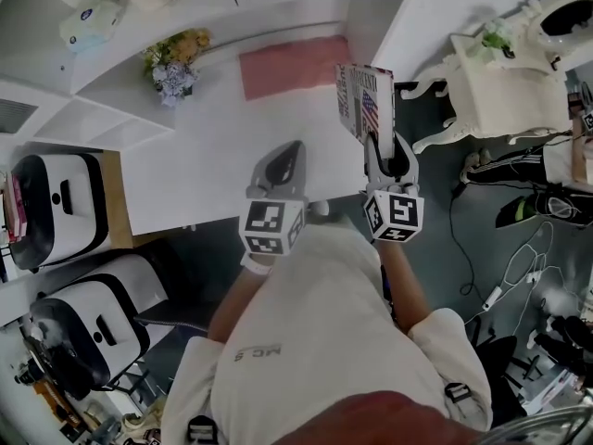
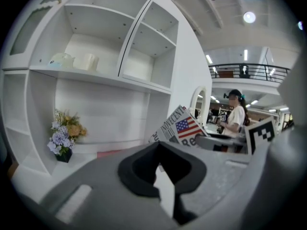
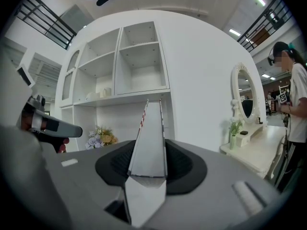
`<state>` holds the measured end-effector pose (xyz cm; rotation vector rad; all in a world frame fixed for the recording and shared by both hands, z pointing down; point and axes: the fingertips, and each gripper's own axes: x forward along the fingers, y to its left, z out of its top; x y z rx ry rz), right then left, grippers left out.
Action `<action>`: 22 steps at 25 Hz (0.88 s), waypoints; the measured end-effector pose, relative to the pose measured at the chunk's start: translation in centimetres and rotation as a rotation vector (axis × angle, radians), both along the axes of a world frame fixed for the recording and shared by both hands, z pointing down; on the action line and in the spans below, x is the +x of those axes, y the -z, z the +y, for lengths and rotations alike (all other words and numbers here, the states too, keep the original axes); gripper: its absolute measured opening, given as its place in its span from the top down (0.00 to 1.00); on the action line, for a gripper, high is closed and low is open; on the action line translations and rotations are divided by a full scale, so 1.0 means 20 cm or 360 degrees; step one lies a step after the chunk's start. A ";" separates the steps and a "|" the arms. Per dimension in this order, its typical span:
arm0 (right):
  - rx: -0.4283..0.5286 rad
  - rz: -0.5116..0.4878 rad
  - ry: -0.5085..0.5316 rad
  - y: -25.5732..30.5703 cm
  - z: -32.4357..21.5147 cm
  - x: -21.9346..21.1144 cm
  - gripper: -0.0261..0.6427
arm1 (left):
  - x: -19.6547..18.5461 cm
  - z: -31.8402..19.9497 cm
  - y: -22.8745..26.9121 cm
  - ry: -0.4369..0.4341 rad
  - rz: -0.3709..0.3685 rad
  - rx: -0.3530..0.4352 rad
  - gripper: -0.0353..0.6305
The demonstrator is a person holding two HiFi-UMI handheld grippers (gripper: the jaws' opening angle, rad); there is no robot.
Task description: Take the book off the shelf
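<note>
The book (image 1: 366,100) has a cover with a US flag and stands off the white shelf ledge (image 1: 213,170), near its right end. My right gripper (image 1: 382,148) is shut on its lower edge. In the right gripper view the book (image 3: 150,138) runs edge-on between the black pads (image 3: 184,164). My left gripper (image 1: 287,165) hovers over the ledge just left of the book, its jaws together with nothing between them. From the left gripper view the book (image 2: 181,126) shows tilted to the right, beyond my left gripper (image 2: 160,163).
A pink cloth (image 1: 292,65) and a small flower pot (image 1: 174,70) sit on the ledge under the white shelf unit (image 2: 100,75). A white dressing table (image 1: 505,86) stands to the right, with a person (image 3: 293,95) beyond it. White machines (image 1: 56,207) stand at the left. Cables lie on the floor.
</note>
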<state>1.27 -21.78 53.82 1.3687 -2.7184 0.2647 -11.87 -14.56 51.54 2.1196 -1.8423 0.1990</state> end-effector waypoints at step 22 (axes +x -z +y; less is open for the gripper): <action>-0.0031 -0.0015 0.0078 0.05 0.05 -0.08 0.72 | -0.09 0.00 0.04 0.0031 0.0009 0.0017 0.95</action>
